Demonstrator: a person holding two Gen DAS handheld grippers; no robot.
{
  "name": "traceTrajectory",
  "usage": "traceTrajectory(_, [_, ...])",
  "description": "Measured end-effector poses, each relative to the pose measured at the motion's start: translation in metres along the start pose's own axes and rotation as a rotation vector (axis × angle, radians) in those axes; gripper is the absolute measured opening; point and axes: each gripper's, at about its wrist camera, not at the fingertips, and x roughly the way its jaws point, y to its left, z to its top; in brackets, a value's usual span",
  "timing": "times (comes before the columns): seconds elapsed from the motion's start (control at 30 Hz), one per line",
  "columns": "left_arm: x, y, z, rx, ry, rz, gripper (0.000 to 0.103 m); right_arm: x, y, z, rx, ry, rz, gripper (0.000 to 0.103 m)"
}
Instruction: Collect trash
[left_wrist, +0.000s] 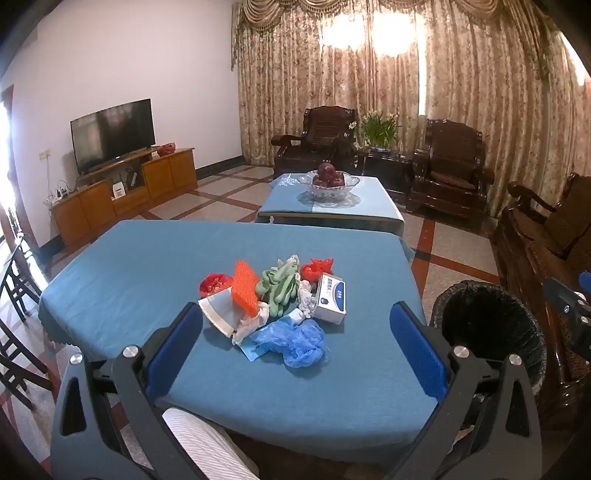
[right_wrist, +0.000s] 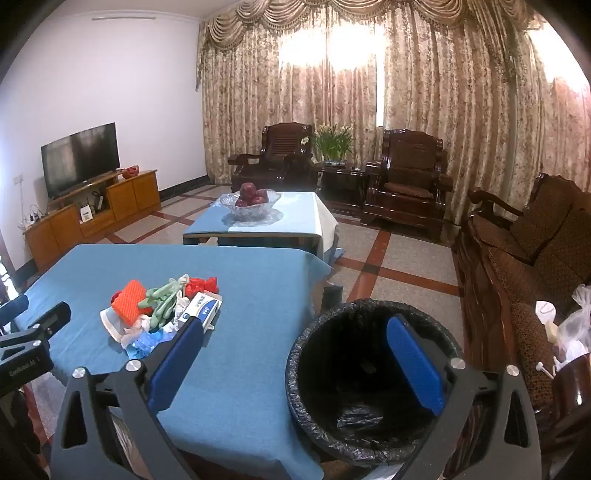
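Note:
A heap of trash lies mid-table on the blue cloth: an orange sponge, green gloves, a white box, a crumpled blue bag, red wrappers and white paper. The heap shows again in the right wrist view, with the orange sponge and white box. My left gripper hangs open in front of the heap, above the table's near edge, holding nothing. My right gripper is open and empty, over the near rim of the black-lined bin.
The bin stands on the floor right of the table. A second low table with a glass fruit bowl is behind. Dark wooden armchairs and a sofa line the right; a TV cabinet stands left. Dark chairs stand at the left edge.

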Motion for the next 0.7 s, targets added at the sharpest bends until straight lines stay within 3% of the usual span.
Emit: traceTrajectory(0.7, [-0.0007, 0.0036, 0.0029, -0.001, -0.003, 0.003, 0.098, 0.0001, 0.0015, 0.0004, -0.008, -0.005, -0.007, 0.097])
